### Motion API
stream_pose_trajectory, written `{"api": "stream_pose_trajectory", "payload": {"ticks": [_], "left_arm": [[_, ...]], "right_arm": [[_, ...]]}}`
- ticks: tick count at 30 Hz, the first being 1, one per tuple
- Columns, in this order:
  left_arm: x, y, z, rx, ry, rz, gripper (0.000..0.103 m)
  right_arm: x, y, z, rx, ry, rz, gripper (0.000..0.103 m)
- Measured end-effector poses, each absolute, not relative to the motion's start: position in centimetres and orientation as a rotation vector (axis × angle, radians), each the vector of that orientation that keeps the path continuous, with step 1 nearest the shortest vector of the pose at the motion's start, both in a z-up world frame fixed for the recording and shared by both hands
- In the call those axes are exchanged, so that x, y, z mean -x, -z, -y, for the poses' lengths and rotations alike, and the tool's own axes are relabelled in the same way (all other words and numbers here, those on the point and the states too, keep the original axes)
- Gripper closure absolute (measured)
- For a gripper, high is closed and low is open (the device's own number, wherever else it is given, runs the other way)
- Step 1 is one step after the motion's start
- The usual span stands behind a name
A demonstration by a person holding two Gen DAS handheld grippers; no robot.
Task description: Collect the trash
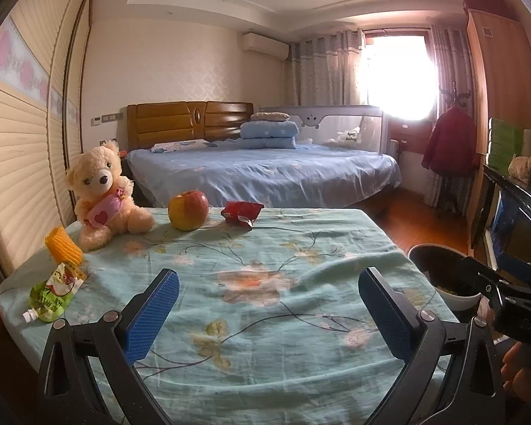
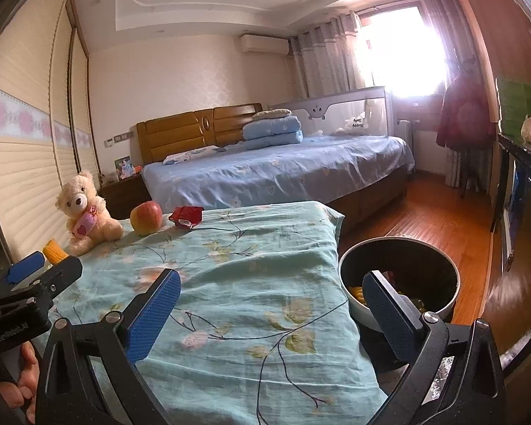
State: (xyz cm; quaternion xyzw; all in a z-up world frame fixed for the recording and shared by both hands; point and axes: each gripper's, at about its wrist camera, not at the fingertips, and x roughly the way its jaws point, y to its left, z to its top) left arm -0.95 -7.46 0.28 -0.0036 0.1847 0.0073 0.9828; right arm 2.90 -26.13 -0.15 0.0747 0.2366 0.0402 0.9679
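Observation:
A table under a floral teal cloth point(image 1: 265, 248) carries a green drink pouch point(image 1: 53, 295) at its left edge and a crumpled red wrapper point(image 1: 241, 211) at the far side. My left gripper point(image 1: 269, 290) hovers open over the near middle of the cloth, nothing between its blue pads. My right gripper point(image 2: 270, 294) is open too, over the table's right edge, its right finger in front of a black trash bin point(image 2: 400, 279) on the floor. Yellow scraps lie in the bin. The red wrapper point(image 2: 186, 215) also shows far left in the right wrist view.
A teddy bear point(image 1: 104, 194), an apple point(image 1: 188, 210) and a yellow corn piece point(image 1: 63, 247) also sit on the cloth. Behind the table stands a bed with blue bedding point(image 1: 265, 170). A dark cabinet point(image 1: 520, 219) lines the right wall, with wooden floor point(image 2: 417, 219) between.

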Motion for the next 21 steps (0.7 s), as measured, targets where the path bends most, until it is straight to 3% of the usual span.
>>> {"api": "stream_pose_trajectory", "payload": {"ticks": [21], "left_arm": [[0.77,0.05,7.39,-0.006,-0.007,-0.38,0.001]], "right_arm": [[-2.89,0.31,25.82,-0.144,-0.093,-0.484,0.0]]}}
